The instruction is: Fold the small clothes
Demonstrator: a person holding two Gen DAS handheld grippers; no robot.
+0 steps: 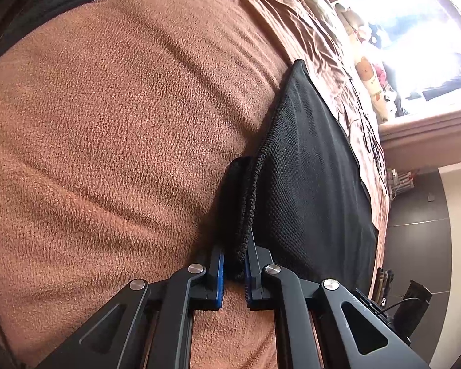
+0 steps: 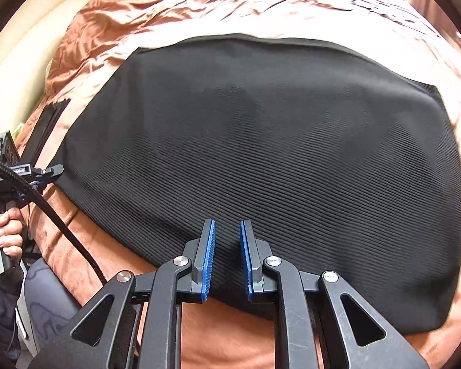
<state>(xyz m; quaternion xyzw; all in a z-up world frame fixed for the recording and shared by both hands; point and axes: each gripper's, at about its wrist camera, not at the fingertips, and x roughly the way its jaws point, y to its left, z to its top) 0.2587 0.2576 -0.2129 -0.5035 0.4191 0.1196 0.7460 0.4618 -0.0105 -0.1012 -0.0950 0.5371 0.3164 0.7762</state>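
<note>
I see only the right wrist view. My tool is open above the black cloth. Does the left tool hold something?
Observer: Yes. The left tool is shut on a bunched edge of the black knit cloth.
Operator: What lies beside that edge?
Observer: A brown fleece blanket, directly left of the cloth.
Operator: Anything beyond the bed?
Observer: A bright window with a sill, and soft toys before it.

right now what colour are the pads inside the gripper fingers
Blue, ribbed pads on black fingers; clearest in the right wrist view.
</note>
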